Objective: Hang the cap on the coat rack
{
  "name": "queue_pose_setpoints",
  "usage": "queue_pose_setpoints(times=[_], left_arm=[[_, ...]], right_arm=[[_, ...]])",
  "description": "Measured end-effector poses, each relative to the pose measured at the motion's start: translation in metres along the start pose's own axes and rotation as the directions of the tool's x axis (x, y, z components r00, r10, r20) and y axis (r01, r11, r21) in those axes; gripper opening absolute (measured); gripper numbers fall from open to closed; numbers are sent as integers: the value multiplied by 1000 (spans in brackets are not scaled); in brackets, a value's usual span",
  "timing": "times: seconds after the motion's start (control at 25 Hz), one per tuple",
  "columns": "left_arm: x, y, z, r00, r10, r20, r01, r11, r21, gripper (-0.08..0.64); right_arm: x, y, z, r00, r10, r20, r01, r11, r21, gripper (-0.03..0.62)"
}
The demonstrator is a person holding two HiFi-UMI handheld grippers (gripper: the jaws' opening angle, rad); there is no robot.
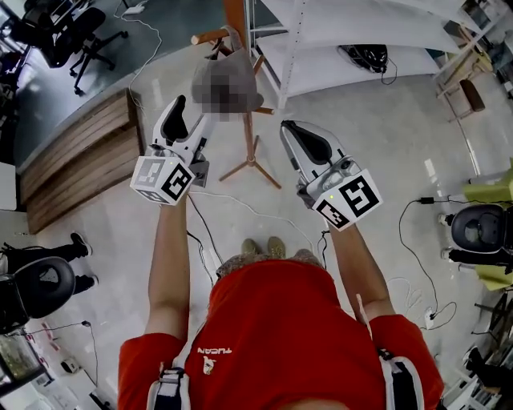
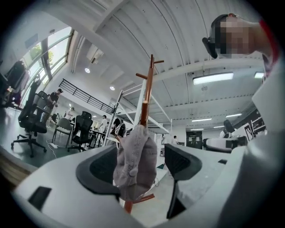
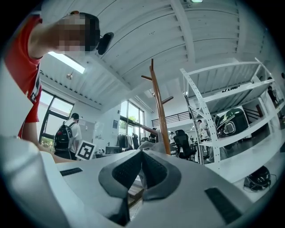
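Observation:
A grey cap (image 2: 136,164) hangs from a peg of the wooden coat rack (image 2: 149,89). The rack's pole (image 1: 236,16) and tripod feet (image 1: 251,164) stand on the floor ahead of me. In the head view a blurred patch covers most of the cap. My left gripper (image 2: 140,164) is open, its jaws spread wide on either side of the cap, and neither pad presses on it. That left gripper (image 1: 191,120) is just left of the rack. The right gripper (image 1: 292,132) sits to the rack's right. In its own view the right gripper (image 3: 141,167) is shut with nothing in it.
White metal shelving (image 1: 345,40) stands behind and to the right of the rack. A curved wooden platform (image 1: 80,152) lies at the left, with office chairs (image 1: 72,32) beyond it. Cables (image 1: 240,208) trail across the floor near my feet. People stand far off in both gripper views.

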State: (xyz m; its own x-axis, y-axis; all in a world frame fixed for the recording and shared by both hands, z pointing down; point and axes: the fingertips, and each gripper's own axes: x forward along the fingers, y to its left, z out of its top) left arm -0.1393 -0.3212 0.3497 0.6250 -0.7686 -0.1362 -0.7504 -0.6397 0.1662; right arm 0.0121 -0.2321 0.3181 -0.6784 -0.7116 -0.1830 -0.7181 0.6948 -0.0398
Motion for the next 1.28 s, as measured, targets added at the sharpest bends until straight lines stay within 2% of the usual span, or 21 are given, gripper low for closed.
queue_pose_setpoints(times=[0.2,0.44,0.6,0.88,1.28], left_arm=[[-31,-44,25,999,-37,28,37,999,17,311],[-51,-90,48,994,-84,73,83,996,26,82],[-56,-100,57,993,-74,88,71,997,43,15],[-60,-117,58,992,-92,89,88,995,49,8],[-59,-123,61,989,-108,96,102,993,66,8]], right_arm=[[10,5,17,999,14,40,-13,1000,-12,25],[8,20,34,996,32,78,-30,999,-26,25],[4,36,39,994,53,92,-48,997,-52,25],[-8,55,47,987,80,138,-68,994,-89,23],[-14,49,43,990,59,126,-49,996,-78,23]])
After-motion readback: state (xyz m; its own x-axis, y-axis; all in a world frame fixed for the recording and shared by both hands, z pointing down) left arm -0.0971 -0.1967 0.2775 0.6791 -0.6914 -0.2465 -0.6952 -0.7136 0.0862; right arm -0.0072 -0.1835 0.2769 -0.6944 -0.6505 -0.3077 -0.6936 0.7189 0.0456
